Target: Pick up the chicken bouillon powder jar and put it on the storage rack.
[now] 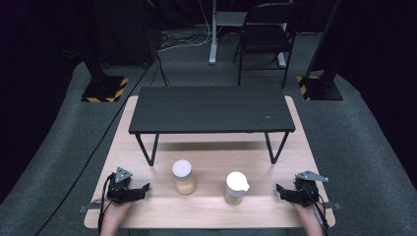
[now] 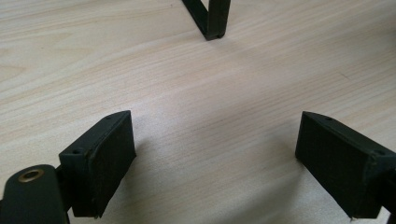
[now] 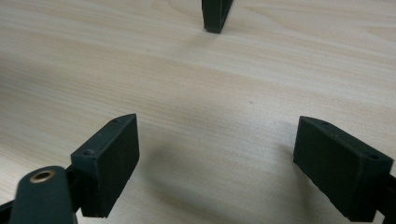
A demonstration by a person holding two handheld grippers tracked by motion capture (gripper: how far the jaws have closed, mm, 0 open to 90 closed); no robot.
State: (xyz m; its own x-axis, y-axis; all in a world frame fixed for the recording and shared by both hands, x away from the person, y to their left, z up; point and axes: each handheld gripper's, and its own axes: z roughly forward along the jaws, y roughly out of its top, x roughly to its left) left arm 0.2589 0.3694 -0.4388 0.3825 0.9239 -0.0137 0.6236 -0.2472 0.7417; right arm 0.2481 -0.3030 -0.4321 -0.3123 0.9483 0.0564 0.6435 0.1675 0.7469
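Two jars stand near the front of the wooden table [image 1: 211, 206]. The left jar [image 1: 184, 177] has a flat white lid and tan contents. The right jar [image 1: 236, 188] has a white cap with a small spout. My left gripper [image 1: 145, 189] rests at the front left, open, well left of the flat-lidded jar. My right gripper [image 1: 278, 190] rests at the front right, open, to the right of the spouted jar. In the left gripper view [image 2: 215, 144] and the right gripper view [image 3: 217, 149] the jaws stand wide apart over bare wood with nothing between them.
A low black shelf [image 1: 211, 109] on thin metal legs spans the back half of the table. One of its legs [image 2: 210, 18] is ahead of the left gripper, another leg [image 3: 215, 15] ahead of the right. A folding chair [image 1: 268, 34] stands on the grey carpet behind.
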